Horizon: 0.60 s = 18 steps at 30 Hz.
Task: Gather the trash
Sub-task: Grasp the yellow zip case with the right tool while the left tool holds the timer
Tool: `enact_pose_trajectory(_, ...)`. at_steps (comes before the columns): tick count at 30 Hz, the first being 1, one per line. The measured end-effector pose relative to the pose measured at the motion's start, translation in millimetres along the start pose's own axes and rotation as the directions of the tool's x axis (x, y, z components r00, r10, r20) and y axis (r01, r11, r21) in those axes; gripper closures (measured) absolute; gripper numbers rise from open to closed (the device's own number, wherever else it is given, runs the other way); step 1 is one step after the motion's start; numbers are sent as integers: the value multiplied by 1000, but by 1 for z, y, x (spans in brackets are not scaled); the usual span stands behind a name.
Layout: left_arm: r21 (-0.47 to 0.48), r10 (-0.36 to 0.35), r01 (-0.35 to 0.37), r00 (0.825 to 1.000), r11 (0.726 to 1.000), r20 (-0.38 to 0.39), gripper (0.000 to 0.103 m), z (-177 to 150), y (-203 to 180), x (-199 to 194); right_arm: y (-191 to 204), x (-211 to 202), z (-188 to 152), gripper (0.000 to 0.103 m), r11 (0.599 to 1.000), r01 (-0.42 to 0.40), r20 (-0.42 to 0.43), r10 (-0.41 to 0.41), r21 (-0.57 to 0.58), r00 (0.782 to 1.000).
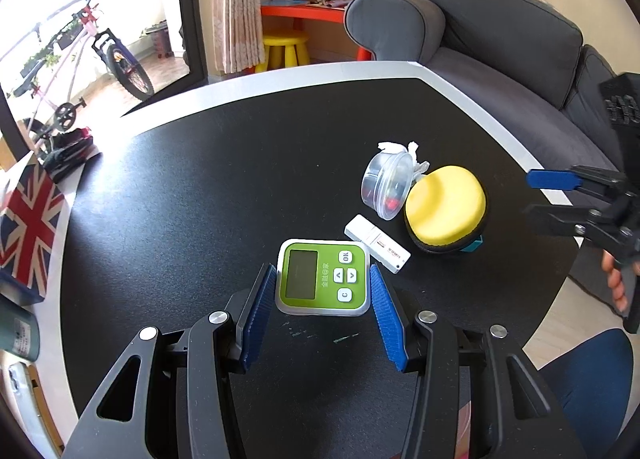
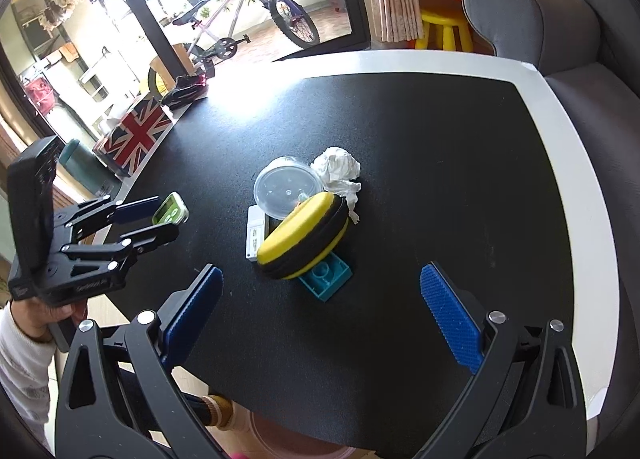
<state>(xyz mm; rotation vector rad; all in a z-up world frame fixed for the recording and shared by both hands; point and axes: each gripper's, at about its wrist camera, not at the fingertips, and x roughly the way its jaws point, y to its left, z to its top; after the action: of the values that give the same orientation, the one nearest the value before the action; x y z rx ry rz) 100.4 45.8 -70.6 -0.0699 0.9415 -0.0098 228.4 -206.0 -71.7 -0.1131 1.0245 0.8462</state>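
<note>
A green keypad device (image 1: 322, 279) sits between the blue pads of my left gripper (image 1: 323, 271), which is shut on its sides; the right wrist view shows this gripper (image 2: 160, 215) holding it tilted above the black table (image 2: 400, 119). Mid-table lie a crumpled white tissue (image 2: 336, 169), a clear plastic tub (image 2: 286, 191), a yellow zip case (image 2: 304, 235), a white stick (image 1: 376, 243) and a teal brick (image 2: 326, 279). My right gripper (image 2: 322, 271) hangs open just short of the brick, with nothing between its fingers; it also shows at the right edge (image 1: 530, 197).
A Union Jack box (image 1: 28, 227) and a dark bundle (image 1: 68, 151) stand on the table's left rim. A grey sofa (image 1: 500, 39) runs along the right side. A pinkish round rim (image 2: 296, 435) shows below the table's front edge.
</note>
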Motion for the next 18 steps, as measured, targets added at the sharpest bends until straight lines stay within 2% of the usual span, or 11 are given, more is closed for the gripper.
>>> enact_pose_trajectory(13, -16, -14, 14, 1000, 1000, 6, 56, -3, 3, -2, -17, 45, 29, 6, 982, -109, -85, 123, 154, 989)
enact_pose_trajectory(15, -20, -17, 17, 1000, 1000, 5, 56, -5, 4, -1, -19, 50, 29, 9, 977, -120, -94, 138, 174, 986)
enact_pose_trajectory(18, -21, -20, 20, 1000, 1000, 3, 56, -7, 4, 0, -21, 58, 28, 20, 972, -134, -105, 156, 192, 982)
